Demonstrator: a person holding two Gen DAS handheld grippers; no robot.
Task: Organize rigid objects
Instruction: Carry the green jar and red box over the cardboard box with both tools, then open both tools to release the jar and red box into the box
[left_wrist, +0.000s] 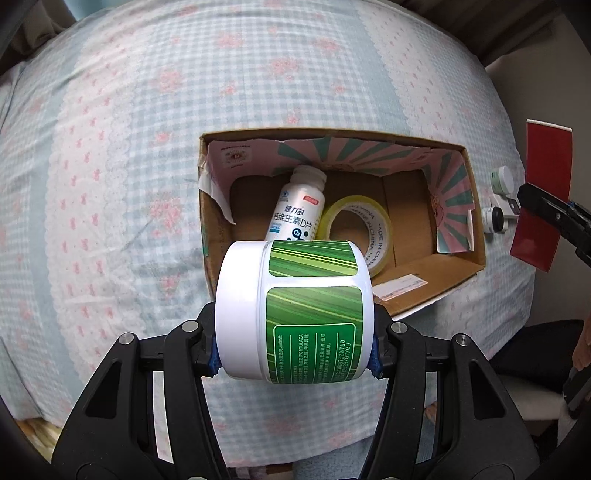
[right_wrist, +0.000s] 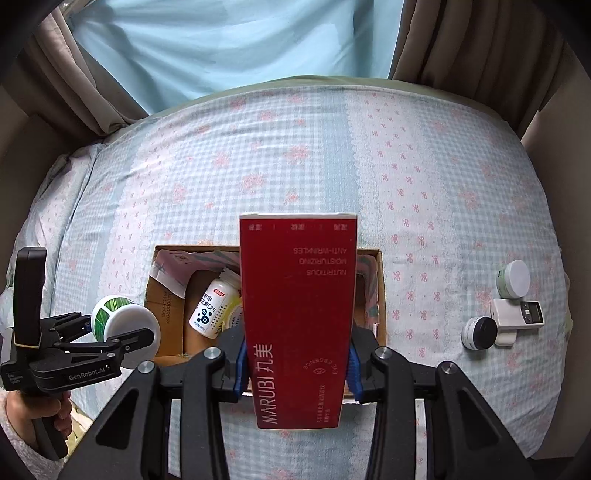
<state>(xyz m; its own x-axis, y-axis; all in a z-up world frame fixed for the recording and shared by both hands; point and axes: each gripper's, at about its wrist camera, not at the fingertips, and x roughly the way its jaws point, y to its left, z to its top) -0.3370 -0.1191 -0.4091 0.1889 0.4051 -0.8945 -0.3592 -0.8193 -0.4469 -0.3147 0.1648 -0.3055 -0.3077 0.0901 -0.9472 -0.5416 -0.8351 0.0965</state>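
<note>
Tools both clamped: left (left_wrist: 295, 354) on green-labelled jar (left_wrist: 295, 310), right (right_wrist: 297, 363) on red MARUBI box (right_wrist: 297, 314).

black angular left gripper (right_wrist: 122, 325) marked "genrobot.ai", silver screws, blue-padded fingers (left_wrist: 375, 354), fuzzy white sleeve (right_wrist: 14, 435).

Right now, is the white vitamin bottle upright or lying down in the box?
Lying down. The bottle rests on its side on the floor of the box, cap toward the far wall, beside the tape roll.
</note>
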